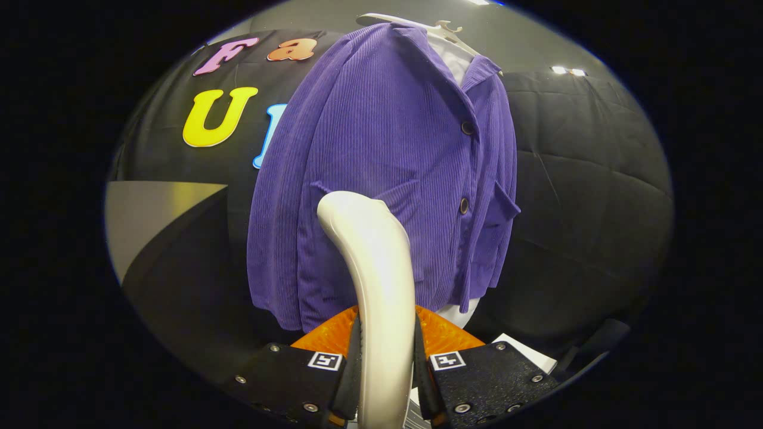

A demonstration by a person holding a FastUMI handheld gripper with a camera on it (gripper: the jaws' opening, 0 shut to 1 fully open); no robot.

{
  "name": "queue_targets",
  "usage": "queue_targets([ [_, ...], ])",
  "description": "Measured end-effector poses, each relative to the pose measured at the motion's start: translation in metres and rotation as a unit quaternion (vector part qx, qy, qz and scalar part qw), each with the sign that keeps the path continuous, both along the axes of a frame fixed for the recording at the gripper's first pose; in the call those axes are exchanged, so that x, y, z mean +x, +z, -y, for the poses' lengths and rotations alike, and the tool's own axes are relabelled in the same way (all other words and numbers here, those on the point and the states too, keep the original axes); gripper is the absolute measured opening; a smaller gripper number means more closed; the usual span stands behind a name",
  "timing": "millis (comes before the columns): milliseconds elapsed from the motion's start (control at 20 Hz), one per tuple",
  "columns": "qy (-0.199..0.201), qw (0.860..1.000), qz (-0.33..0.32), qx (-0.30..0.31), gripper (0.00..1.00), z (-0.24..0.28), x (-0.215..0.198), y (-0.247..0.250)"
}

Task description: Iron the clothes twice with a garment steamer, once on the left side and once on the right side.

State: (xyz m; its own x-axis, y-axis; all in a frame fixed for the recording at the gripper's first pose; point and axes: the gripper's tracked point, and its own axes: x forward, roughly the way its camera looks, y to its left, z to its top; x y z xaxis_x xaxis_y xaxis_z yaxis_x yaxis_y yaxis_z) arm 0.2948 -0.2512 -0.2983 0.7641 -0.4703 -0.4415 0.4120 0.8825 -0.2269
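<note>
One claw (386, 351) clamping one steamer (375, 268), before one purple jacket (381, 137).

The hand-held gripper (386, 363) has both fingers pressed against the glossy white curved handle of a garment steamer (375, 262), which rises between them. Just beyond its head hangs a purple ribbed corduroy jacket (381, 149) with dark buttons and flap pockets, on a pale hanger (417, 25) over a white shirt (453, 56).
</note>
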Motion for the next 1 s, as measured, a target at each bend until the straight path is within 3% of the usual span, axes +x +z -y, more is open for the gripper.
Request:
queue_targets([
  [300,0.017,0.998,-0.055,0.015,0.39,-0.019,-0.032,-0.051],
  [550,0.023,0.998,-0.065,0.013,0.39,-0.029,-0.058,-0.053],
  [700,0.018,0.999,-0.039,0.003,0.39,-0.023,-0.072,-0.021],
  [1000,-0.014,0.998,0.058,-0.019,0.39,-0.005,-0.087,0.093],
])
